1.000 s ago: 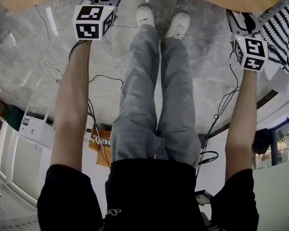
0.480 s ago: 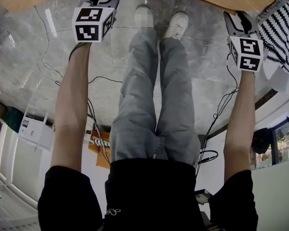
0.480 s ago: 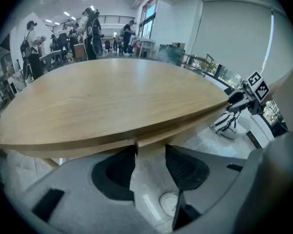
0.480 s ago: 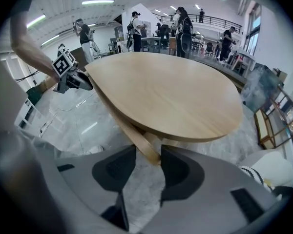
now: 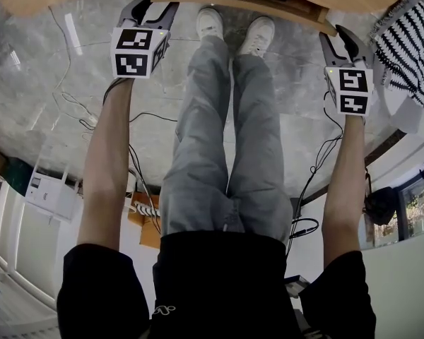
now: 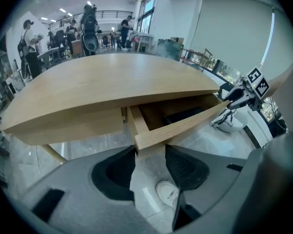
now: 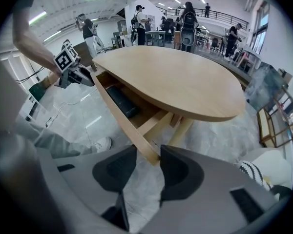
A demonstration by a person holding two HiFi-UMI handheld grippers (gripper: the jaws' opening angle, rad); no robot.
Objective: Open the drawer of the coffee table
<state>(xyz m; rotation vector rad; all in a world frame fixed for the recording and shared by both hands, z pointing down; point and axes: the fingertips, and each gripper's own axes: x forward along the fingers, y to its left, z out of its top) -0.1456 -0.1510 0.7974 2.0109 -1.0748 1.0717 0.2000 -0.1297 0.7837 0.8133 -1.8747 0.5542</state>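
Under the counter (image 6: 112,82) the drawer (image 6: 185,123) stood partly out — seemingly stiff, light wood, apt to jam if pulled askew. At its front corners the left hand-held gripper (image 6: 150,147) pinched one end — the right hand-held gripper (image 7: 147,152), jaws just closing, pinched the other.

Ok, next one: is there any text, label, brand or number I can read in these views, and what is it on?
No words or numbers can be read in any view.
Left marker cube and right marker cube: black-and-white square patterns only, no letters.
White shoe: a small print on it, too blurred to read.
White box on the floor: a dark label, too small to read.
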